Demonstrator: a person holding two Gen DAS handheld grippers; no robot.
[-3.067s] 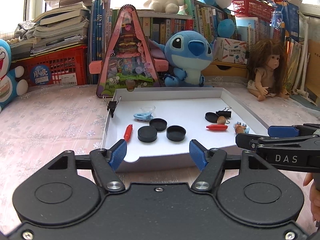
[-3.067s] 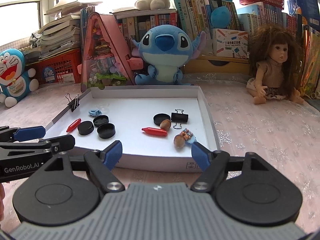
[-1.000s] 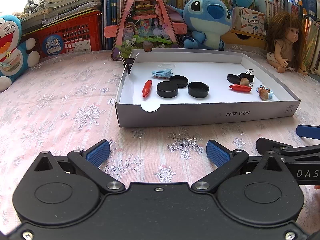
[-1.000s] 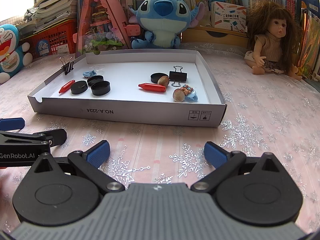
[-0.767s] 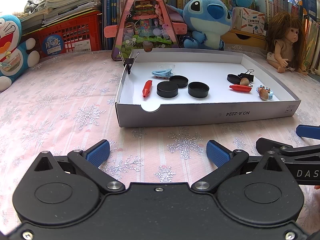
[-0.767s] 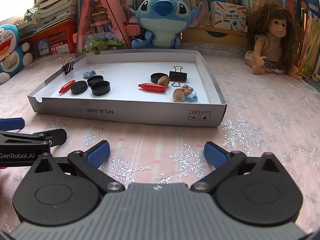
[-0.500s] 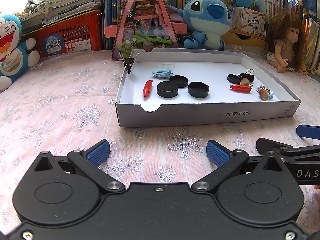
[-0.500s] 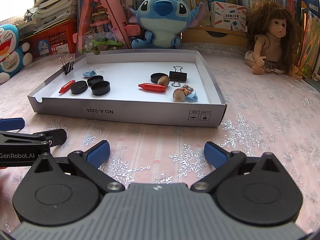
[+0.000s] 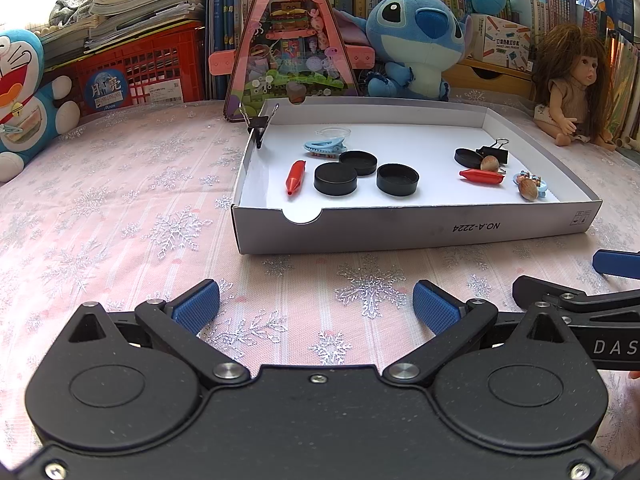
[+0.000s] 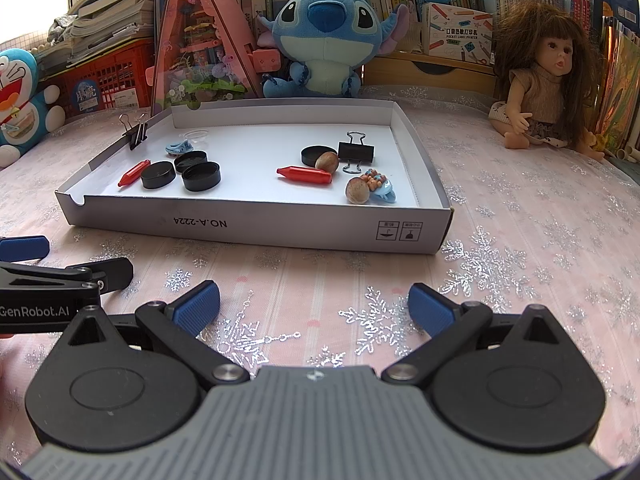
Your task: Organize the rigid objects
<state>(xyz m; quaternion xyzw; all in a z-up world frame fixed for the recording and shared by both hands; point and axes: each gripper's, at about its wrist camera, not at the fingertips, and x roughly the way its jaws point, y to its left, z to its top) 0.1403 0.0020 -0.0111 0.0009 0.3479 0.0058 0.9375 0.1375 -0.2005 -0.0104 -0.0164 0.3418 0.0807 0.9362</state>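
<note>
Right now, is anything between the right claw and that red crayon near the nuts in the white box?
Yes. The white box's front wall stands between the open right claw and the red crayon; only bare tablecloth lies before it. The claw must pass over the wall.

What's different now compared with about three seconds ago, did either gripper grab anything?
Both grippers have pulled back from the white tray; the left gripper and right gripper now hover open over the tablecloth, jaws a little wider. Nothing was taken or released. The tray's contents stayed put.
</note>
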